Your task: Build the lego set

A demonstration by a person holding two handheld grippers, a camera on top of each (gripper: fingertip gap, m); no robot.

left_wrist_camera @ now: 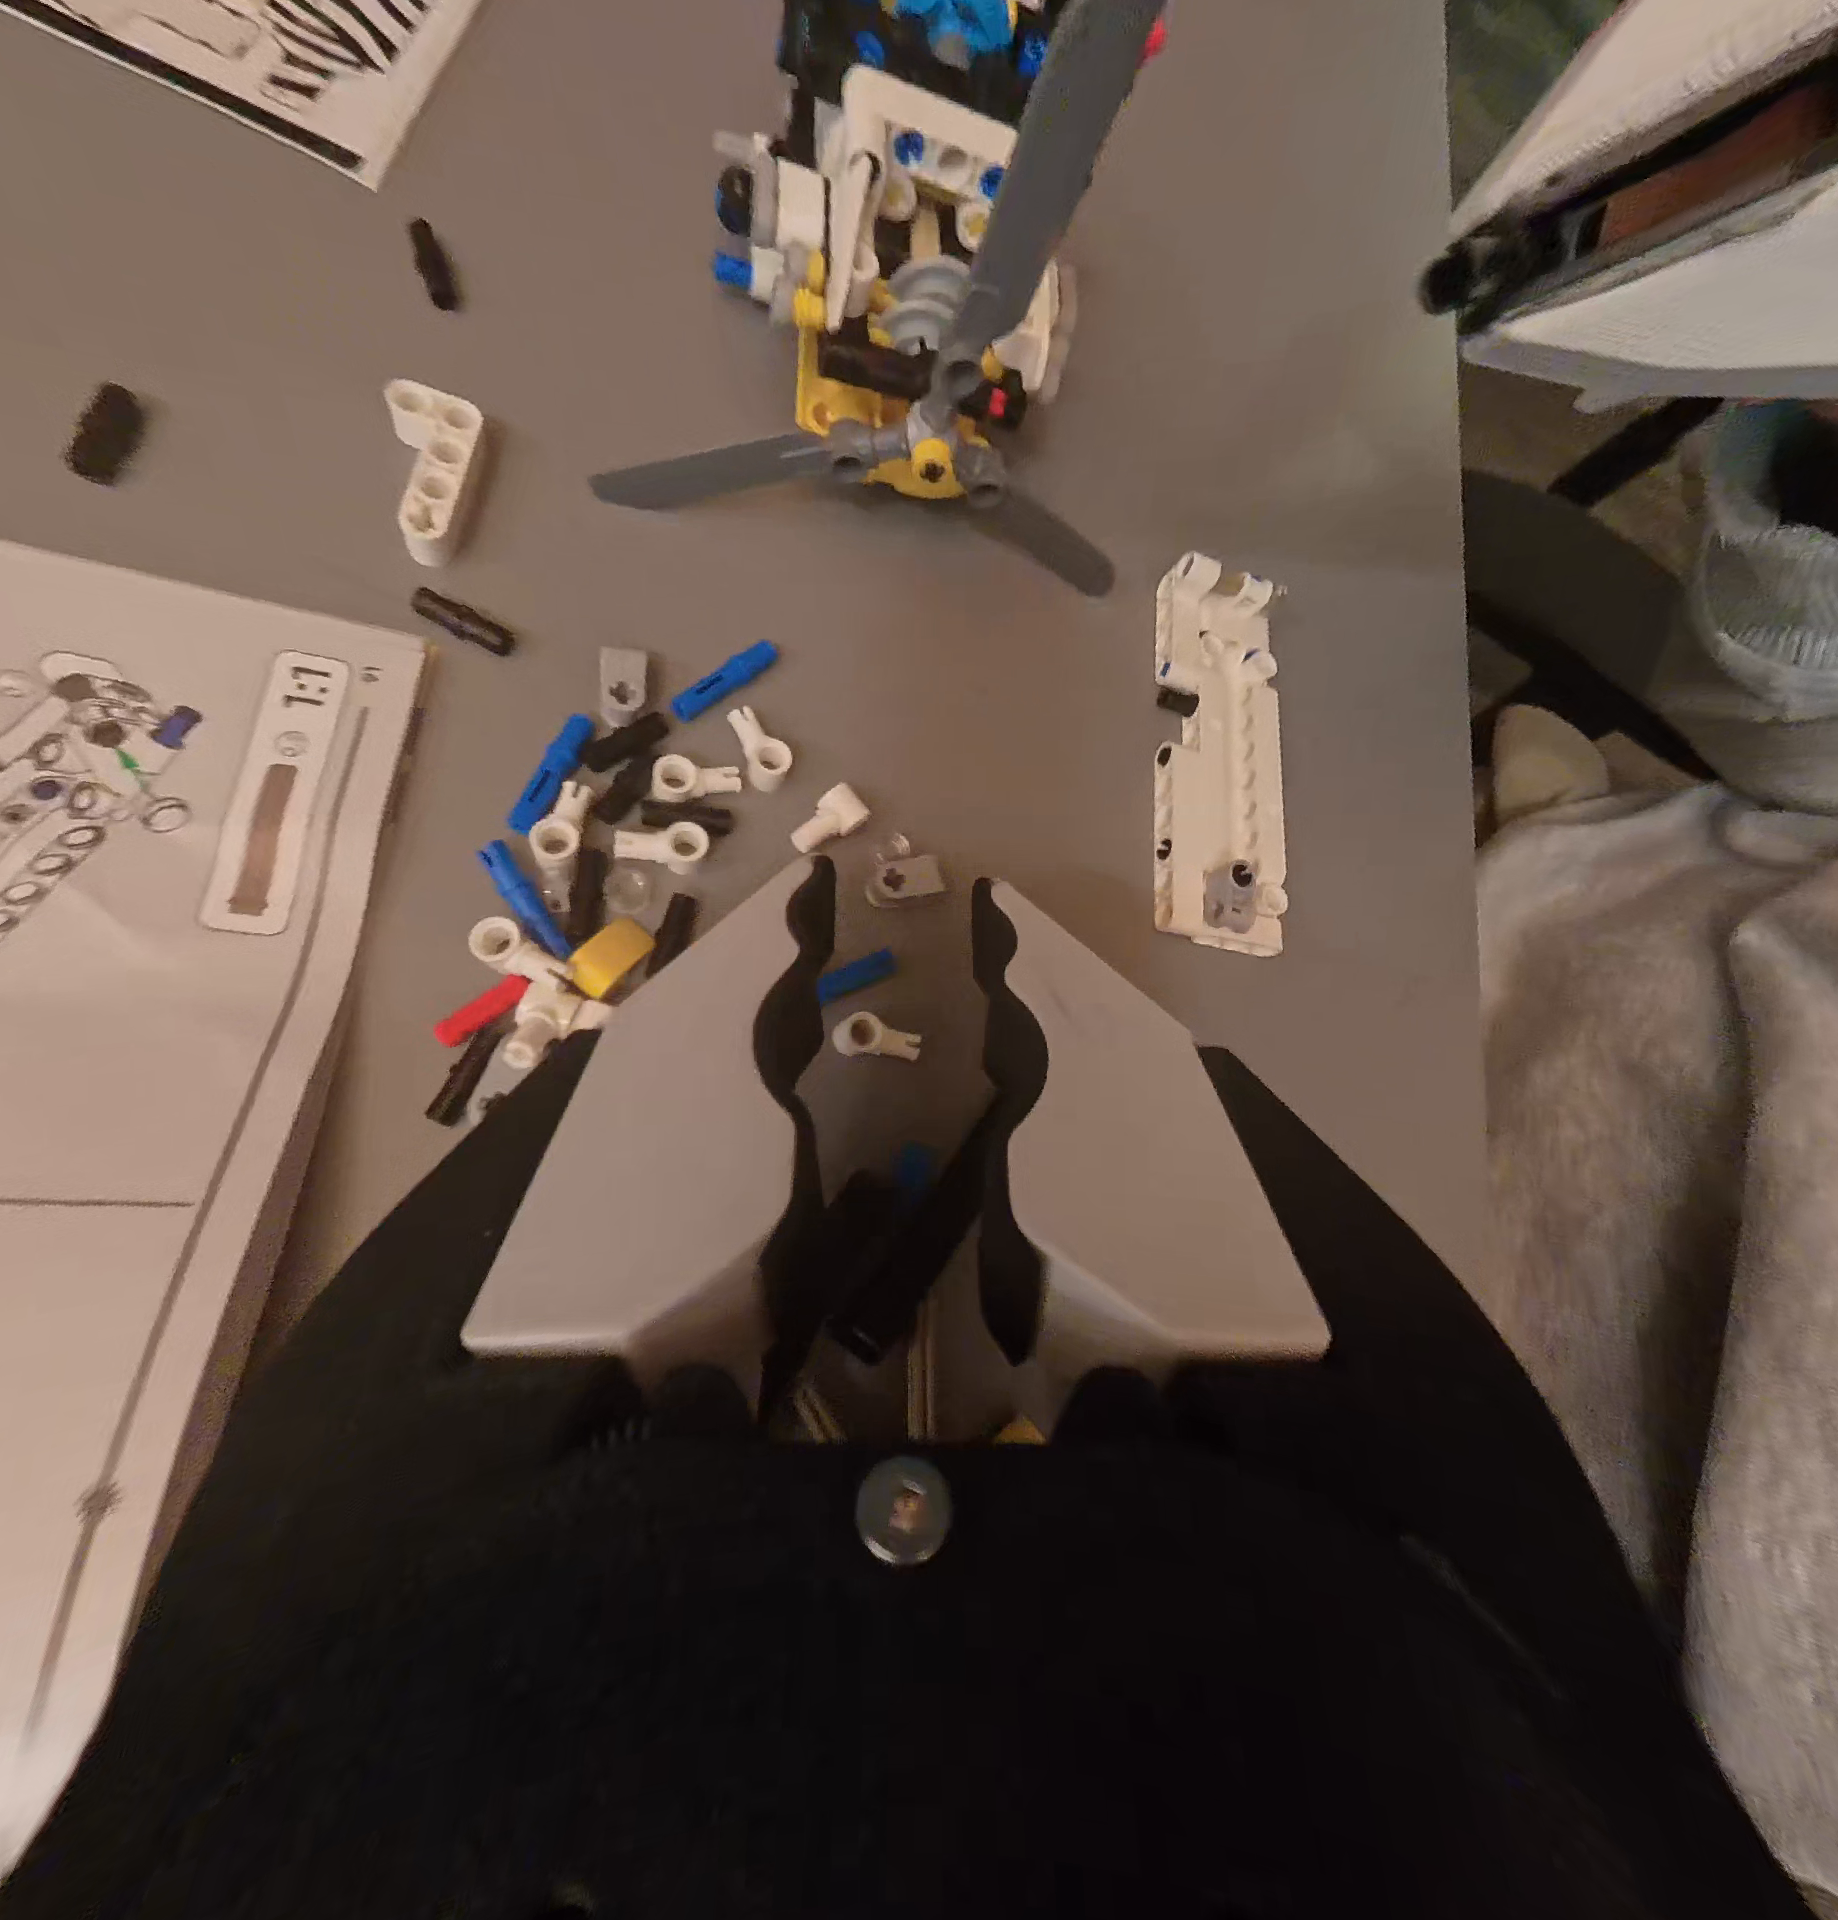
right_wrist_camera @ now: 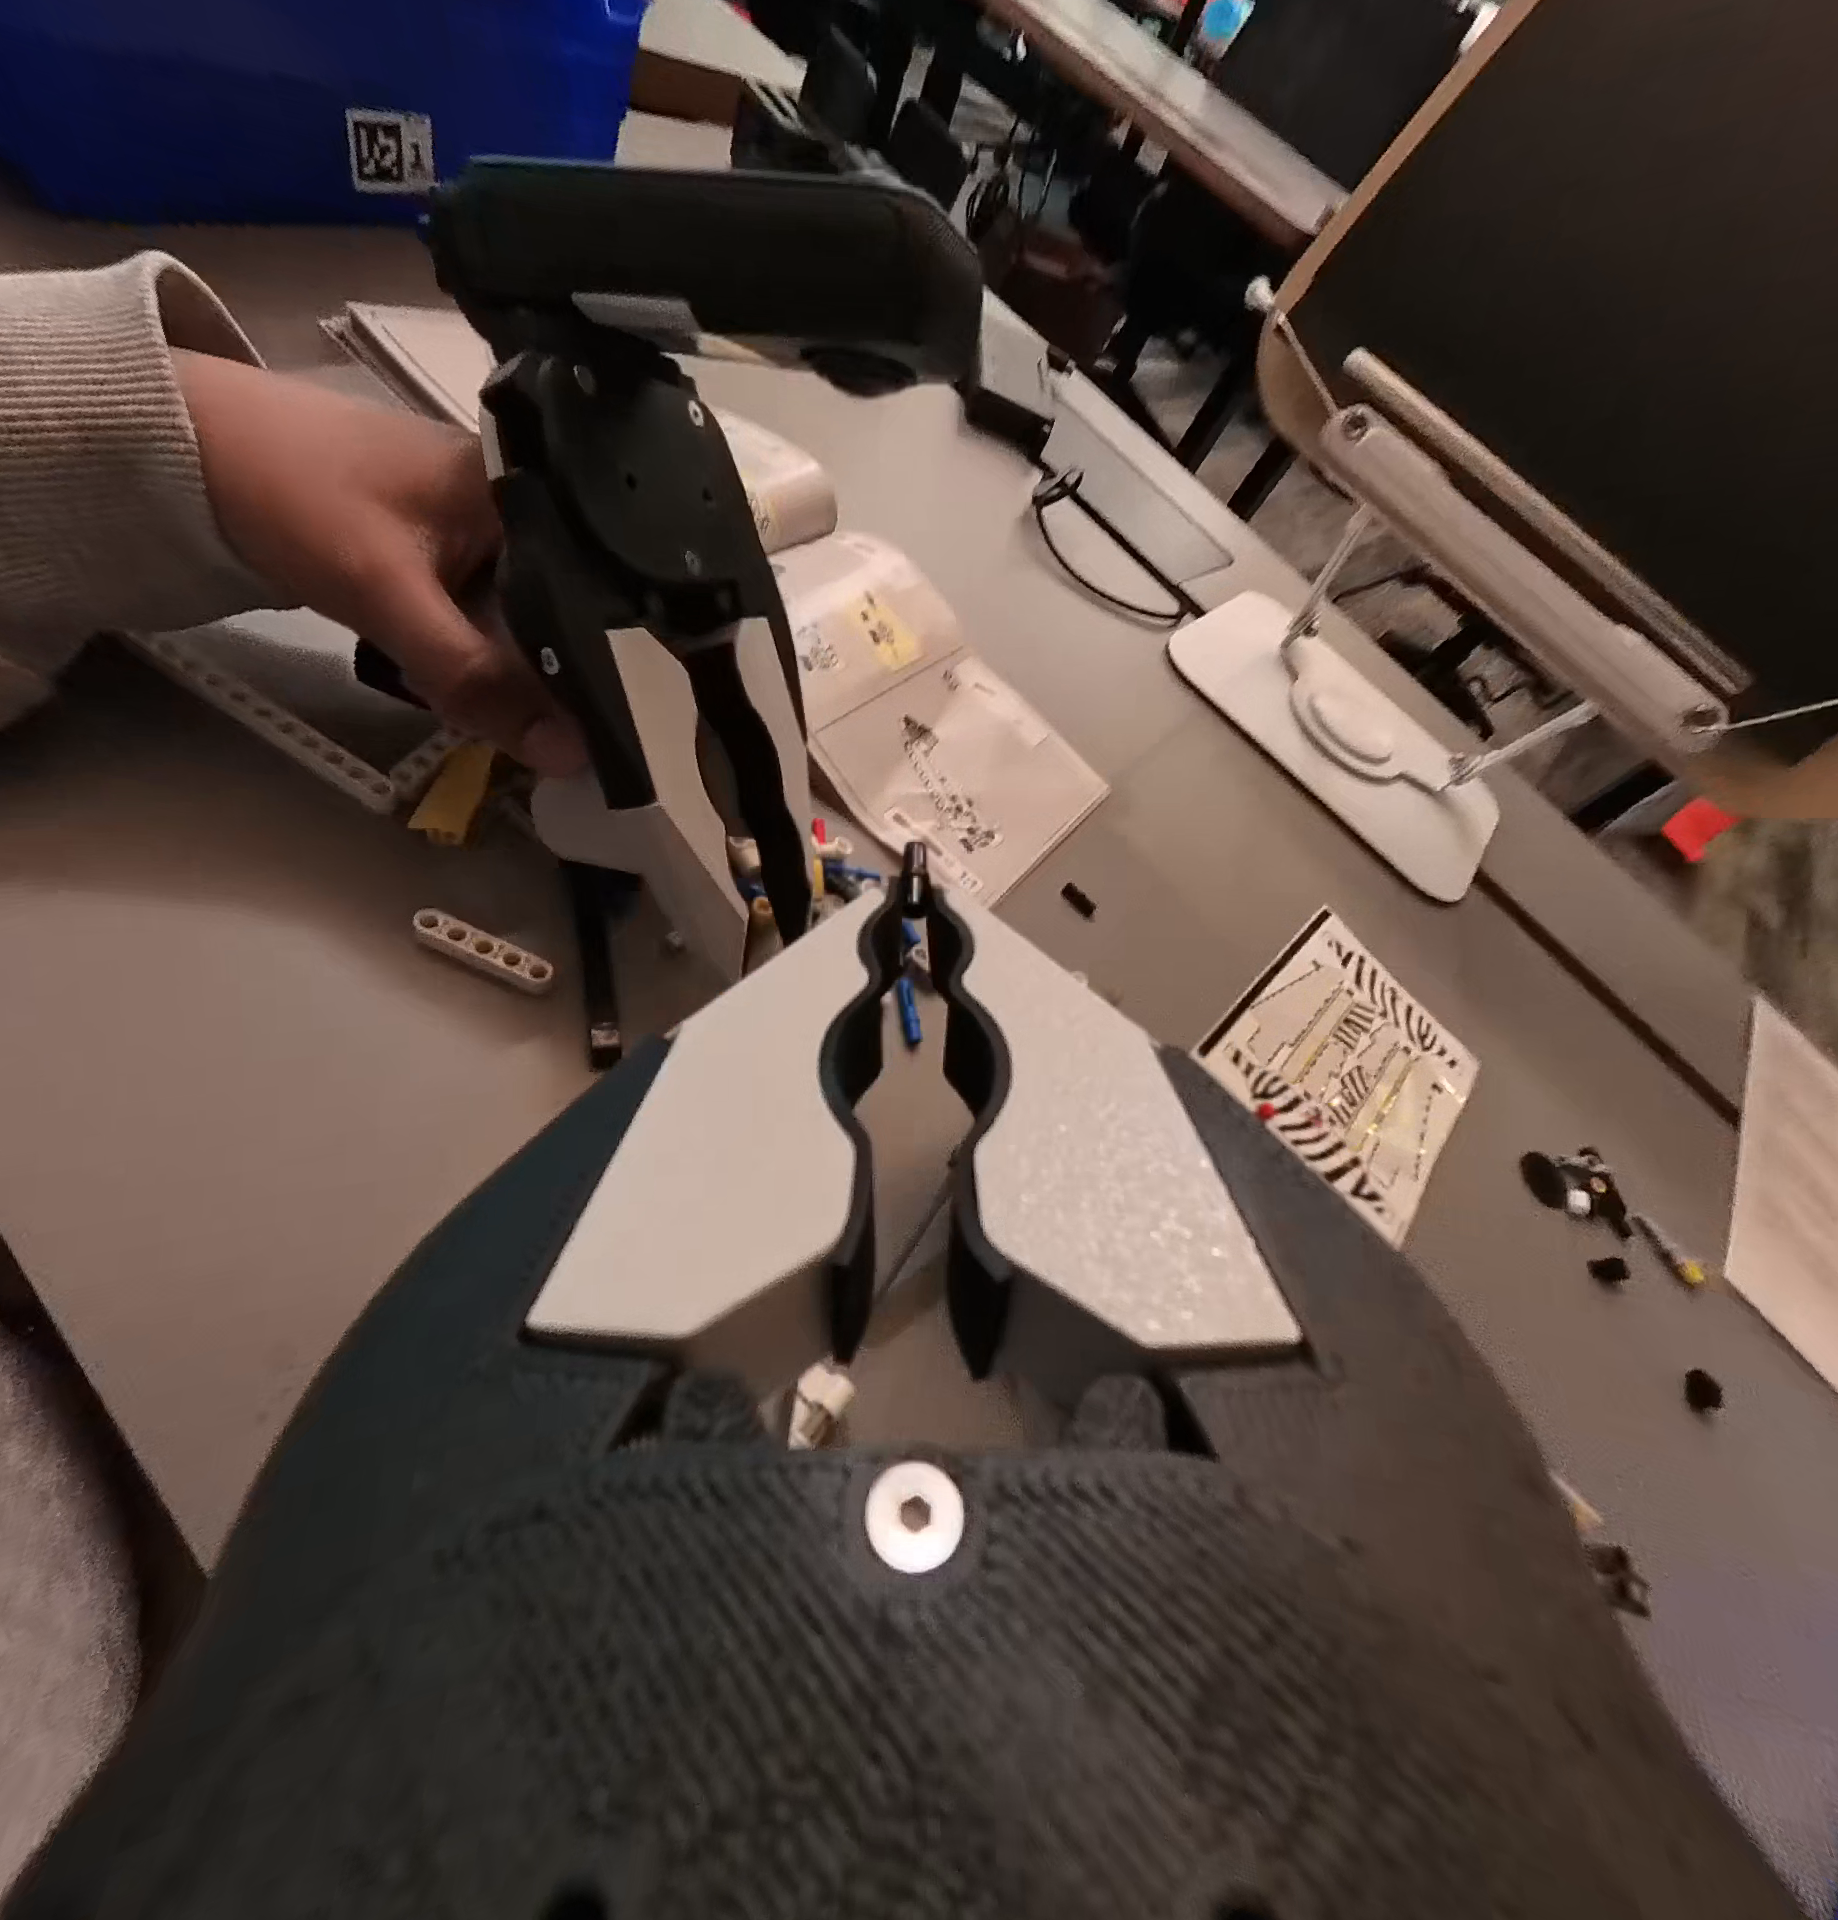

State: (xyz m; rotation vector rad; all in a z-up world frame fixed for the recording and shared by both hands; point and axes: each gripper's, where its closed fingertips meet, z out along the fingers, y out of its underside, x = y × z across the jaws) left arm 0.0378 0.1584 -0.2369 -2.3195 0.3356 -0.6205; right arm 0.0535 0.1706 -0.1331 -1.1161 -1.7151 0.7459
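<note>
My left gripper (left_wrist_camera: 899,883) is open and empty, low over the grey table (left_wrist_camera: 998,675). A small grey connector (left_wrist_camera: 902,878), a blue pin (left_wrist_camera: 858,977) and a white connector (left_wrist_camera: 873,1037) lie between its fingers. A pile of small pins and connectors (left_wrist_camera: 603,862) lies just to its left. The part-built plane with a grey propeller (left_wrist_camera: 915,312) stands farther ahead. A white panel assembly (left_wrist_camera: 1216,758) lies to the right. My right gripper (right_wrist_camera: 915,920) is shut on a black pin (right_wrist_camera: 913,873) that sticks out of its tips, held above the table. The left gripper (right_wrist_camera: 697,966) shows there too, held by a hand (right_wrist_camera: 375,561).
An instruction booklet (left_wrist_camera: 115,935) lies at the left; it also shows in the right wrist view (right_wrist_camera: 956,779). A white L-beam (left_wrist_camera: 437,468), black pins (left_wrist_camera: 463,620), a striped sticker sheet (right_wrist_camera: 1341,1070), a white straight beam (right_wrist_camera: 484,951) and a monitor stand (right_wrist_camera: 1341,727) are on the table. The table edge (left_wrist_camera: 1466,831) is at the right.
</note>
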